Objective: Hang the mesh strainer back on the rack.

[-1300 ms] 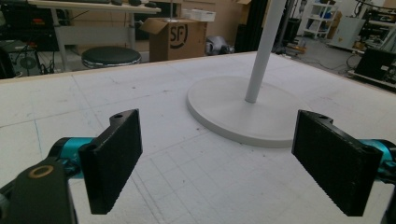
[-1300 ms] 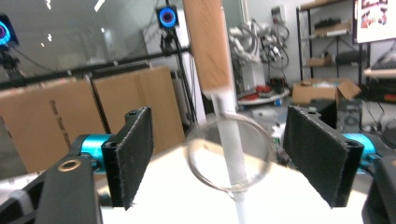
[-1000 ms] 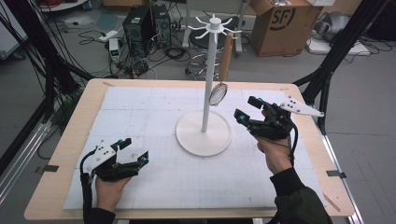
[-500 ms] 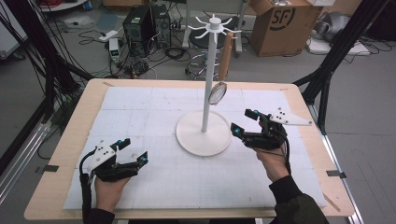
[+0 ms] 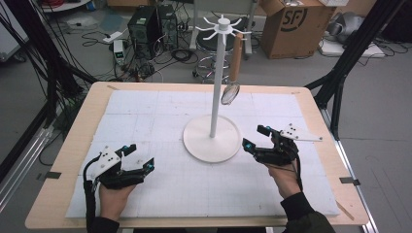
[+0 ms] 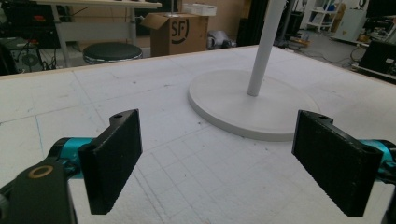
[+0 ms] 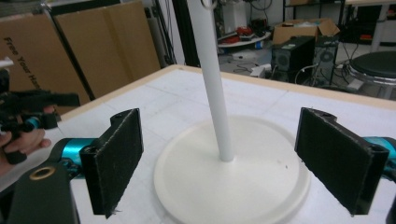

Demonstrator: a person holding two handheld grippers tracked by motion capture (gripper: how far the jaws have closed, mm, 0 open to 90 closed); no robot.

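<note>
The white stand (image 5: 212, 137) rises upright from its round base at the middle of the table (image 5: 58, 194), its long pole vertical and ending in a ring of spokes. From one spoke on the right a wooden-handled strainer (image 5: 231, 77) hangs straight down, its round mesh head lowest, clear of the base.

Just right of the base, the right gripper (image 5: 253, 138) points left at it, jaws wide apart with nothing between them; in the right gripper view they frame the pole (image 7: 212, 79). The left gripper (image 5: 142, 158) rests at the near left, well apart from the stand, jaws likewise spread and empty.
</note>
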